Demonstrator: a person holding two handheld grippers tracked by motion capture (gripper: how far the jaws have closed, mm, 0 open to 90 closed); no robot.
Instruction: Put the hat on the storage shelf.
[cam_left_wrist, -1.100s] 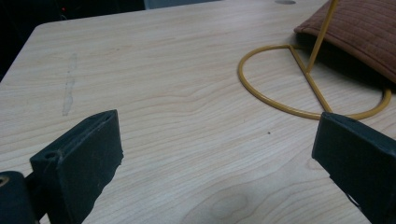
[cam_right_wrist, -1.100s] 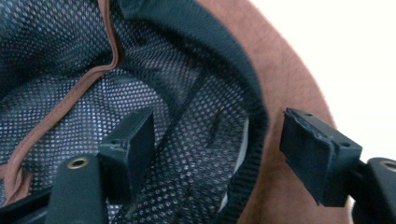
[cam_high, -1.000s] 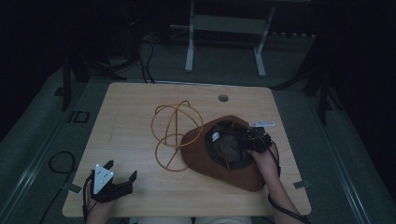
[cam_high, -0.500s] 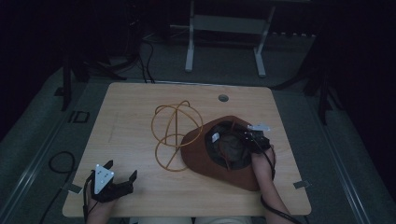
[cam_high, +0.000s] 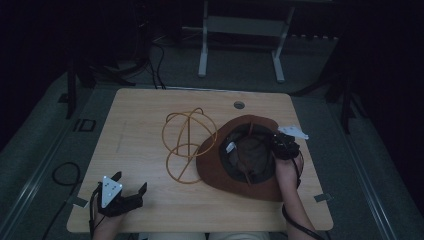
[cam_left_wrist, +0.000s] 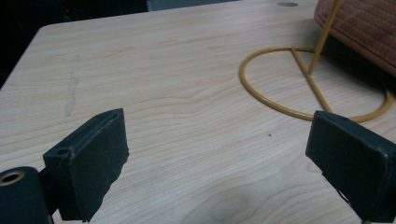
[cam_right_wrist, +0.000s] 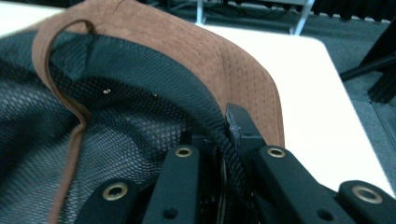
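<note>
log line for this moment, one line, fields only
right gripper: shut on hat brim | left gripper: open, idle on table | wire stand: beside hat

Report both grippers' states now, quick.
Left gripper: open, holding nothing.
Right gripper: jaws just closed, shut on the brown suede hat at its black mesh lining.

Hat (cam_high: 245, 157) lies upturned on the table (cam_high: 145, 115), right half. Right hand-held gripper (cam_high: 284, 146) sits at the hat's right edge, jaws closed on the brim and lining there; hat bowl spreads left of it. Wire stand (cam_high: 187, 142) is left of that gripper, touching the hat's left brim. Left hand-held gripper (cam_high: 122, 197) is well apart at the near left corner, jaws wide over bare table, stand's ring ahead to its right.
</note>
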